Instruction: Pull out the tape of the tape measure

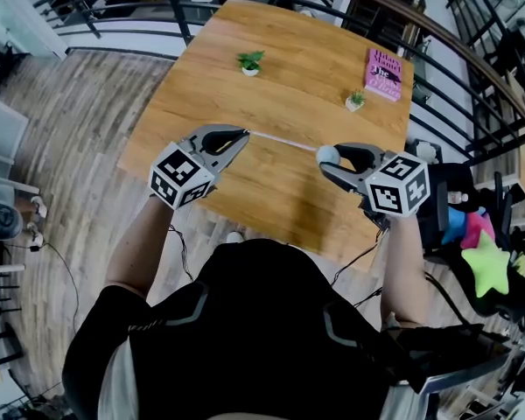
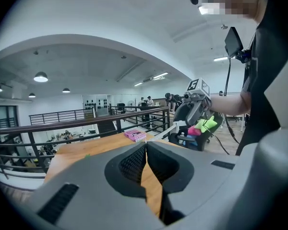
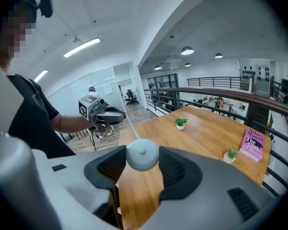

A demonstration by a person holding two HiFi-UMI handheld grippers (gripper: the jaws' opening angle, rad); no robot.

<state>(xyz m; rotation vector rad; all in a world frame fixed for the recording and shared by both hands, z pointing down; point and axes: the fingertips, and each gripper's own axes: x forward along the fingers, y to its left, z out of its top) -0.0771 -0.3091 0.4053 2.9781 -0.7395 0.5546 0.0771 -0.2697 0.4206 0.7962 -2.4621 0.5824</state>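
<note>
End of tape (image 1: 283,141) lost between pressed-together pads of left gripper (image 1: 242,136) — pinch point itself unseen; tape measure (image 3: 142,152) flanks covered by right gripper (image 3: 143,159) jaws (only round front shows); pink book (image 1: 383,73) title too small to read; table (image 1: 271,191) near edge hidden behind person's torso (image 1: 262,322).

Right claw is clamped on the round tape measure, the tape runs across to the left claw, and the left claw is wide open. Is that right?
Not quite: the left claw is shut, pinching the end of the tape, as the left gripper view shows. The right claw does clamp the tape measure.
</note>
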